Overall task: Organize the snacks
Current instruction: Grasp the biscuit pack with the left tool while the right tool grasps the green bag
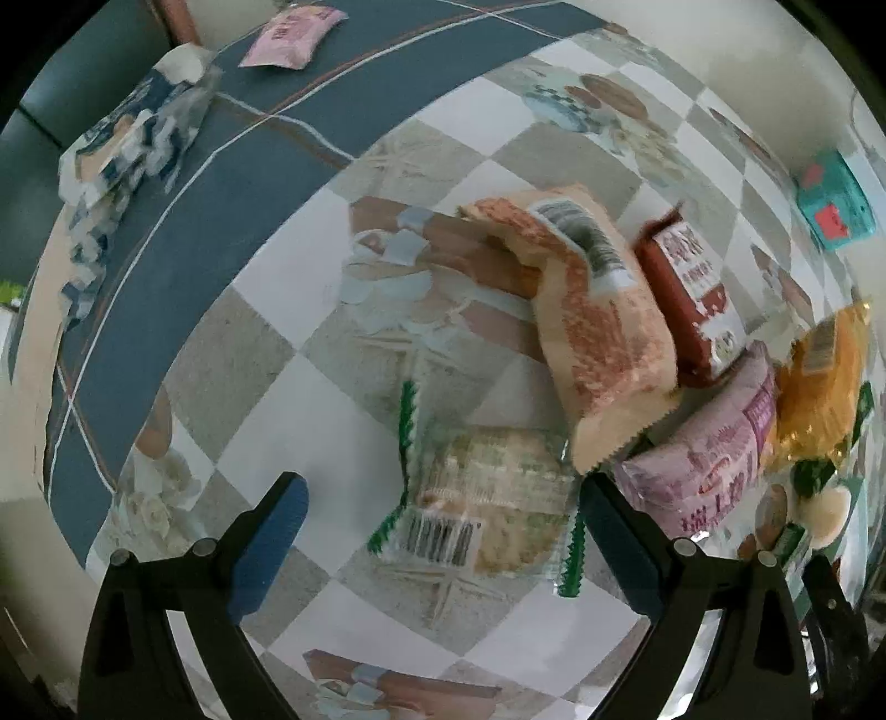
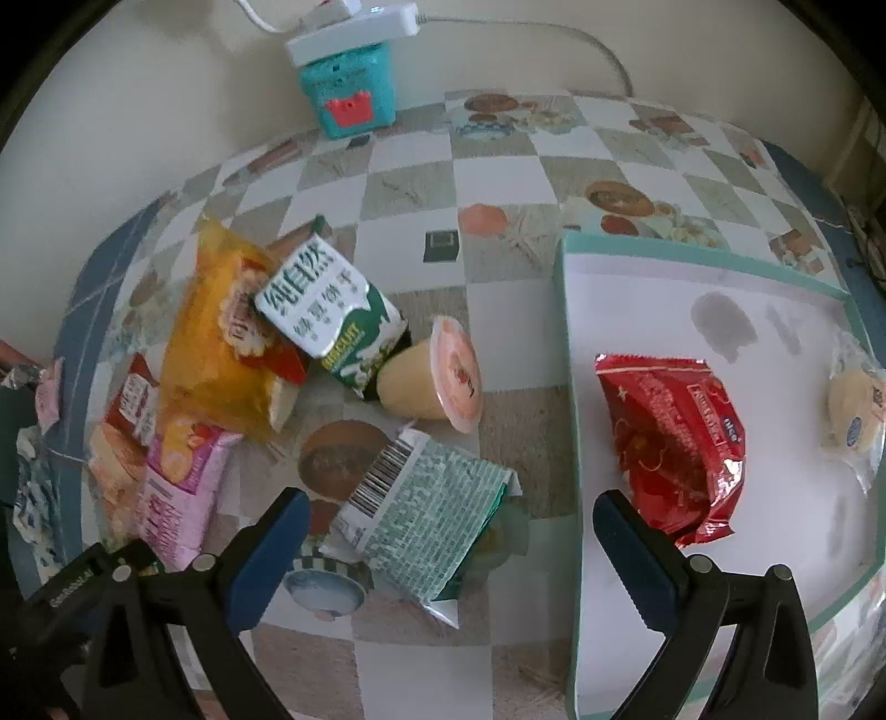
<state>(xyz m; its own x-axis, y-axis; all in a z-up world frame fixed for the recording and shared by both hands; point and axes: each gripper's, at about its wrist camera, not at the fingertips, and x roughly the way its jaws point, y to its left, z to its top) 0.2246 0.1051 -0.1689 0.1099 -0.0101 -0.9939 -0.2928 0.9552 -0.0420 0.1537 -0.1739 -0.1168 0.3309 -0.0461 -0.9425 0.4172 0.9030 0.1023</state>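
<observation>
My left gripper (image 1: 443, 498) is open, low over the checked tablecloth. A clear packet with green edges and a barcode (image 1: 487, 509) lies flat between its blue pads. Just beyond it is a heap: a peach packet (image 1: 598, 332), a red-brown packet (image 1: 692, 282), a pink packet (image 1: 709, 476) and a yellow packet (image 1: 825, 387). My right gripper (image 2: 451, 509) is open too, above a pale green packet with a barcode (image 2: 426, 509). To its right a white tray with a teal rim (image 2: 567, 360) holds a red packet (image 2: 670, 443) and a wrapped round bun (image 2: 853, 404).
A pudding cup (image 2: 437, 376) lies on its side beside a green-and-white biscuit packet (image 2: 326, 304). A teal box (image 2: 349, 94) with a white power strip on top stands against the wall. On the blue cloth border lie a pink packet (image 1: 288, 36) and a blue-and-white wrapper (image 1: 133, 144).
</observation>
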